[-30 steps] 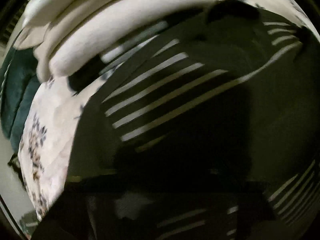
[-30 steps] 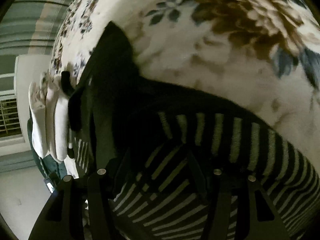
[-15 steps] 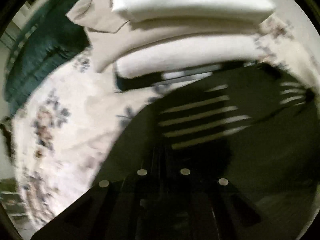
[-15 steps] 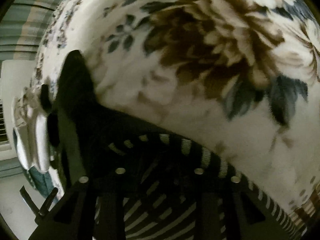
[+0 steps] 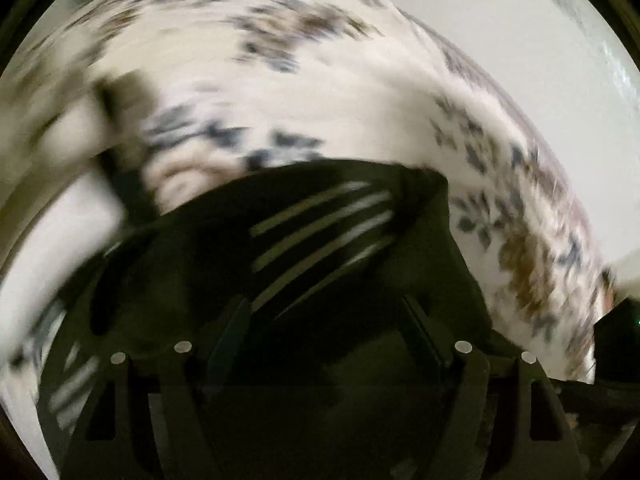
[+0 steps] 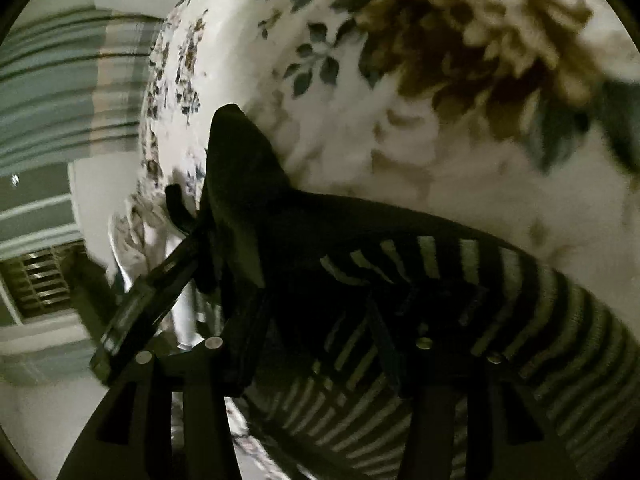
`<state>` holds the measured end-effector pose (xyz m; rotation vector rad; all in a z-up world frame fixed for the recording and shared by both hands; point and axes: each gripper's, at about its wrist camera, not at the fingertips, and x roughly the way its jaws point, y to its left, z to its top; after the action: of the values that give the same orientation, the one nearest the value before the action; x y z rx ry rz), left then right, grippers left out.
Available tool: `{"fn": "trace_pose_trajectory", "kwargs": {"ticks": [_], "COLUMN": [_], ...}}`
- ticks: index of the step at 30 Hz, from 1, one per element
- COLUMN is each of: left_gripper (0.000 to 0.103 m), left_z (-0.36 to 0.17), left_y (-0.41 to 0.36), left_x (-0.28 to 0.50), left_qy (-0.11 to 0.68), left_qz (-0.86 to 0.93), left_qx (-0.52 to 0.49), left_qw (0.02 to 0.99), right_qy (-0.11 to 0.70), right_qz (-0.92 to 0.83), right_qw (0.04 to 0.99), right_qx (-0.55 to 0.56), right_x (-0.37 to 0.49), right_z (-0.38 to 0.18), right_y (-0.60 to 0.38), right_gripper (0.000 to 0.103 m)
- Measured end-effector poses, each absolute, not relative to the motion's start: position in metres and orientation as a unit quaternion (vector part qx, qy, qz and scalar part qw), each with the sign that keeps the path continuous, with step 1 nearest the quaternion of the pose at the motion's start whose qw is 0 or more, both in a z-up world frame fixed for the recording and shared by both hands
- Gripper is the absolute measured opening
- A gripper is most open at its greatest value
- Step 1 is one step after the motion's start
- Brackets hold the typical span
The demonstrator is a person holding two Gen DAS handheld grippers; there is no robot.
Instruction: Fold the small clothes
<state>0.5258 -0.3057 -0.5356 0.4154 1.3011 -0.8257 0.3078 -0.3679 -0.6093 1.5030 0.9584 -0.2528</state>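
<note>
A dark garment with pale stripes [image 5: 320, 236] lies on the floral bedspread [image 5: 248, 92]. My left gripper [image 5: 326, 312] hangs over its near part in a blurred view. Its jaws are opening and stand wide; the cloth lies beneath them, not pinched. In the right wrist view the same garment [image 6: 440, 264] spreads from a dark pointed corner [image 6: 236, 152] down to the striped part. My right gripper [image 6: 316, 312] sits low over a striped fold. Its jaws are opening, with cloth between the fingers and no clear pinch. The left tool's dark body [image 6: 144, 296] reaches the garment's left edge.
Blurred white folded clothes [image 5: 52, 248] lie at the left of the bed, seen small in the right wrist view too [image 6: 132, 232]. The bedspread [image 6: 400, 160] fills the far side. A striped curtain [image 6: 60, 92] and a slatted window [image 6: 44, 284] stand beyond the bed's left edge.
The left view swung fast from the white folded stack across the bed to the right; its jaws went from shut to wide. The right jaws narrowed, then widened slightly. The left tool entered the right view.
</note>
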Motion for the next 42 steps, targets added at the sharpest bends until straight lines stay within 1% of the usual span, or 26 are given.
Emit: {"fn": "trace_pose_trajectory", "kwargs": {"ticks": [1, 2, 3, 4, 6, 8, 9, 10, 12, 15, 18, 23, 25, 26, 28, 30, 32, 33, 34, 35, 36, 37, 42], "left_gripper": [0.072, 0.068, 0.052, 0.029, 0.01, 0.005, 0.004, 0.003, 0.003, 0.003, 0.003, 0.003, 0.007, 0.007, 0.01, 0.011, 0.023, 0.039, 0.051, 0.054, 0.055, 0.055, 0.055], "left_z": [-0.542, -0.547, -0.554, -0.559, -0.564, -0.564, -0.563, -0.563, -0.561, -0.555, -0.555, -0.563, -0.56, -0.557, -0.547, -0.531, -0.515, -0.508, -0.501, -0.493, -0.485, -0.479, -0.463], "left_y": [-0.318, -0.324, -0.33, -0.336, -0.344, -0.348, -0.348, -0.348, -0.347, -0.336, -0.324, -0.317, -0.316, -0.314, -0.306, -0.285, -0.257, -0.239, -0.219, -0.191, -0.161, -0.136, -0.001], "left_x": [0.524, 0.522, 0.52, 0.517, 0.513, 0.507, 0.506, 0.506, 0.51, 0.523, 0.538, 0.541, 0.541, 0.541, 0.543, 0.541, 0.539, 0.536, 0.534, 0.528, 0.521, 0.511, 0.456], "left_qy": [0.58, 0.576, 0.572, 0.57, 0.569, 0.553, 0.548, 0.548, 0.549, 0.554, 0.569, 0.584, 0.594, 0.599, 0.605, 0.605, 0.602, 0.603, 0.601, 0.597, 0.593, 0.588, 0.585], "left_qz": [-0.376, -0.379, -0.382, -0.387, -0.395, -0.4, -0.397, -0.396, -0.391, -0.378, -0.368, -0.367, -0.376, -0.378, -0.378, -0.362, -0.347, -0.336, -0.324, -0.306, -0.281, -0.259, -0.125], "left_qx": [0.209, 0.228, 0.248, 0.262, 0.273, 0.289, 0.293, 0.292, 0.282, 0.254, 0.224, 0.21, 0.193, 0.181, 0.16, 0.126, 0.088, 0.069, 0.047, 0.022, 0.005, -0.011, -0.082], "left_qw": [0.691, 0.687, 0.682, 0.676, 0.667, 0.672, 0.675, 0.677, 0.683, 0.697, 0.7, 0.693, 0.685, 0.682, 0.682, 0.697, 0.714, 0.721, 0.729, 0.741, 0.755, 0.766, 0.797], "right_qy": [0.413, 0.41, 0.41, 0.409, 0.41, 0.41, 0.411, 0.411, 0.417, 0.428, 0.441, 0.466, 0.483, 0.49, 0.501, 0.514, 0.527, 0.533, 0.542, 0.55, 0.556, 0.563, 0.597], "right_qz": [-0.108, -0.106, -0.106, -0.108, -0.114, -0.121, -0.125, -0.128, -0.137, -0.149, -0.154, -0.158, -0.153, -0.15, -0.147, -0.149, -0.153, -0.151, -0.152, -0.153, -0.149, -0.145, -0.131], "right_qw": [0.617, 0.612, 0.608, 0.607, 0.609, 0.613, 0.614, 0.615, 0.619, 0.626, 0.638, 0.649, 0.642, 0.639, 0.638, 0.645, 0.652, 0.656, 0.657, 0.657, 0.659, 0.662, 0.688], "right_qx": [0.661, 0.668, 0.672, 0.673, 0.669, 0.665, 0.662, 0.661, 0.652, 0.634, 0.611, 0.58, 0.575, 0.574, 0.566, 0.546, 0.524, 0.513, 0.501, 0.491, 0.483, 0.473, 0.391], "right_x": [0.311, 0.314, 0.318, 0.321, 0.325, 0.328, 0.329, 0.33, 0.331, 0.328, 0.324, 0.323, 0.326, 0.327, 0.331, 0.333, 0.333, 0.335, 0.334, 0.336, 0.338, 0.342, 0.365], "right_z": [-0.614, -0.62, -0.626, -0.63, -0.632, -0.631, -0.63, -0.629, -0.628, -0.623, -0.617, -0.616, -0.623, -0.626, -0.623, -0.613, -0.604, -0.598, -0.594, -0.589, -0.584, -0.579, -0.554], "right_y": [-0.367, -0.366, -0.364, -0.364, -0.362, -0.362, -0.361, -0.36, -0.36, -0.36, -0.361, -0.359, -0.36, -0.361, -0.364, -0.365, -0.363, -0.362, -0.36, -0.358, -0.354, -0.349, -0.312], "right_gripper": [0.052, 0.052, 0.052, 0.05, 0.034, 0.031, 0.027, 0.026, 0.017, 0.013, 0.012, 0.011, 0.012, 0.013, 0.023, 0.048, 0.062, 0.063, 0.064, 0.068, 0.071, 0.072, 0.073]}}
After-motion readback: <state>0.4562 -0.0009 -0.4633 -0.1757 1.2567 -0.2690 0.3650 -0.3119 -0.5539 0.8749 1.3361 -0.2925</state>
